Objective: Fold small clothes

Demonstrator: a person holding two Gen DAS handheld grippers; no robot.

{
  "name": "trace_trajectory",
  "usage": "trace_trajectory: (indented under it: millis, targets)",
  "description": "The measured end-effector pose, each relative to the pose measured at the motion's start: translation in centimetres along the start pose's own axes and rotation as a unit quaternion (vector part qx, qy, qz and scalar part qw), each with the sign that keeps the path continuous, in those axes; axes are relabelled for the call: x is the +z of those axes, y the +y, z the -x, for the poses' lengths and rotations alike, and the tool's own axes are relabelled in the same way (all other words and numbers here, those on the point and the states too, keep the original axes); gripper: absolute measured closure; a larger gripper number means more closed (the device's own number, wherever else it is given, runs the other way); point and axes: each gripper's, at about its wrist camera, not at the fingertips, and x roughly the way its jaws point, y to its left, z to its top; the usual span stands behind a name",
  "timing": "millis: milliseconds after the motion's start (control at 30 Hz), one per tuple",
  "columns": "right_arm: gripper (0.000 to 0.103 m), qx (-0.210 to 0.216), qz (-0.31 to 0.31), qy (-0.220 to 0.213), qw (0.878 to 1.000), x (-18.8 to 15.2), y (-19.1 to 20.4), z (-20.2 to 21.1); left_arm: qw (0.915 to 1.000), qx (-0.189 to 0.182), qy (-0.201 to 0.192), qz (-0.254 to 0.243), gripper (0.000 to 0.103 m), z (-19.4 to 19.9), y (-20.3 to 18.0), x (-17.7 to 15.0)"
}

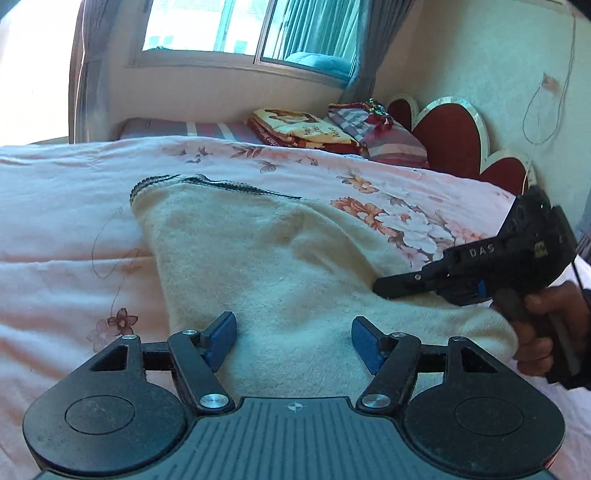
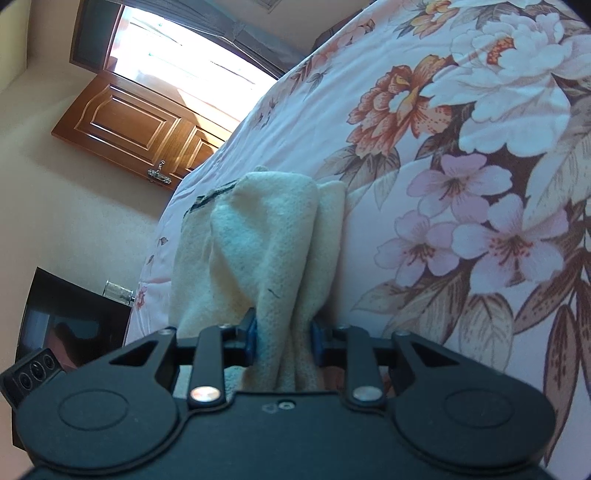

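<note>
A cream knitted garment (image 1: 280, 258) with a dark striped hem lies on the pink floral bedspread (image 1: 66, 206). In the left wrist view, my left gripper (image 1: 293, 341) hovers over the garment's near end. It is open, its blue pads (image 1: 221, 338) wide apart with cloth below them and none pinched. My right gripper (image 1: 380, 286), held by a hand (image 1: 535, 332), reaches in from the right at the garment's edge. In the right wrist view, the right gripper (image 2: 283, 334) is shut on a bunched fold of the cream garment (image 2: 266, 236), which rises from the pads.
Folded blankets (image 1: 299, 129) and a striped pillow (image 1: 391, 142) lie at the far side of the bed by a red heart-shaped headboard (image 1: 450, 140). A window (image 1: 243, 29) is behind. A wooden door (image 2: 125, 122) and a dark cabinet (image 2: 70, 321) stand off the bed's edge.
</note>
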Motion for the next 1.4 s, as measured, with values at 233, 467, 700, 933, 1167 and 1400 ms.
trace_trajectory:
  millis: [233,467,700,933,1167,1400]
  targets:
    - [0.073,-0.023,0.071,-0.073,0.995,-2.0,4.0,6.0,0.9988,0.037,-0.023,-0.022,0.034,2.1,-1.9,-0.4]
    - [0.075,-0.004,0.235,-0.030,0.971,-7.6,10.8,7.8,0.9953,0.039,-0.088,0.005,0.034,8.2,-3.9,-3.0]
    - [0.096,-0.099,0.265,0.002,0.959,-8.6,8.9,5.5,0.9956,0.066,-0.042,-0.051,0.033,6.3,-6.1,-5.0]
    - [0.103,-0.100,0.225,0.003,0.969,-8.5,7.5,5.3,0.9910,0.108,-0.052,-0.060,0.010,6.4,-7.7,-5.8]
    - [0.025,-0.158,0.283,-0.084,0.942,-12.6,10.6,12.2,0.9829,0.175,-0.057,-0.008,0.000,12.0,-10.5,-7.6]
    - [0.026,-0.214,0.322,-0.134,0.912,-18.9,13.4,18.4,0.9816,0.182,-0.054,0.019,0.000,17.0,-15.8,-9.4]
